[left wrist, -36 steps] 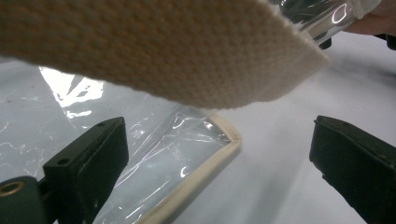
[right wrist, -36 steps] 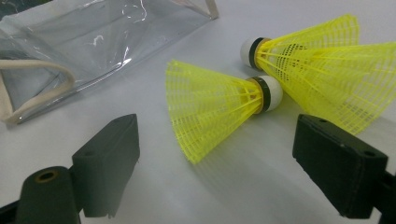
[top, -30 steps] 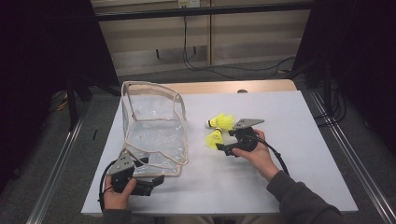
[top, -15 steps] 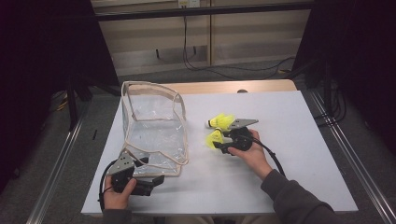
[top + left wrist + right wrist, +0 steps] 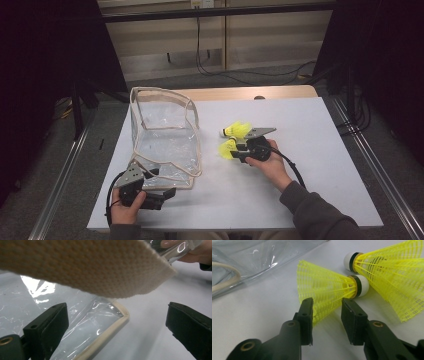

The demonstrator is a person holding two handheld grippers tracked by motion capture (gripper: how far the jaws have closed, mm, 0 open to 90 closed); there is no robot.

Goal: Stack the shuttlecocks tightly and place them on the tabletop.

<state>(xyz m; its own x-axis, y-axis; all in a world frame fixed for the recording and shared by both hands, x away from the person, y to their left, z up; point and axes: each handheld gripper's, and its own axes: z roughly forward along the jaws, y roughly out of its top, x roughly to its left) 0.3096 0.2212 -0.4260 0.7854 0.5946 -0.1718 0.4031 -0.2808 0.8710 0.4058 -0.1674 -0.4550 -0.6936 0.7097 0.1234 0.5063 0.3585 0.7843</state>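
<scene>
Closing around the nearer shuttlecock (image 5: 329,288), the right claw (image 5: 327,311) had its jaws on either side of the yellow skirt, which lay flat on the bench (image 5: 300,195); they had just been narrowing, though whether the pads already pressed the mesh could not be told. A second shuttlecock (image 5: 392,275) lay just beside the first, cork to cork. Well apart, at the near left corner, the left claw (image 5: 117,322) stood spread beside the rim of the clear bag (image 5: 165,135), gripping nothing, with the woven strap (image 5: 82,265) hanging over its view. Judged from this, the work was at an early stage: both shuttlecocks rested outside the bag, and lifting and dropping each one in remained.
</scene>
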